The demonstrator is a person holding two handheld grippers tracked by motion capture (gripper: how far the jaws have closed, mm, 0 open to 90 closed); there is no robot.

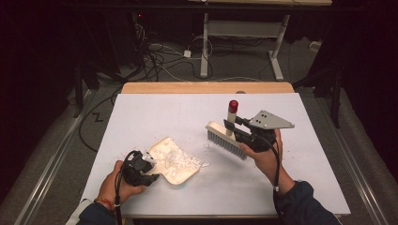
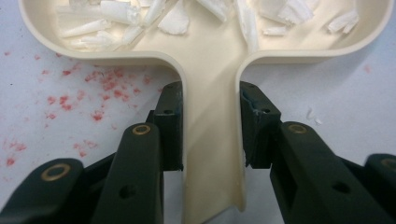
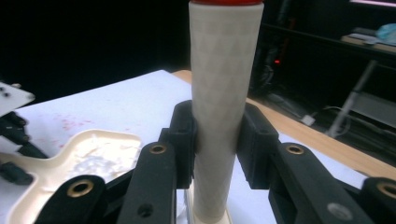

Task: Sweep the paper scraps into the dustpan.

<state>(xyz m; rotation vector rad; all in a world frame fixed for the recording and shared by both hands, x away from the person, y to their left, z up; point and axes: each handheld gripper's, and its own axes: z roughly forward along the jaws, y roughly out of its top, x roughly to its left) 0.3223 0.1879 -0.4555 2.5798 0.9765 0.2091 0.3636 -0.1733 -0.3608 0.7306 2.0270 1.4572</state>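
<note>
While clamped, dustpan (image 2: 212, 140) sits inside left gripper (image 2: 210, 126) (handle) — level.

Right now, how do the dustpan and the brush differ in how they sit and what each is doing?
The dustpan lies flat on the table with white scraps in it; the brush holds none and is tilted, bristles down. The dustpan's handle lies level between the left gripper jaws; the brush's handle stands upright, red-capped, in the right gripper. Both are cream plastic, each clamped by its handle.
</note>
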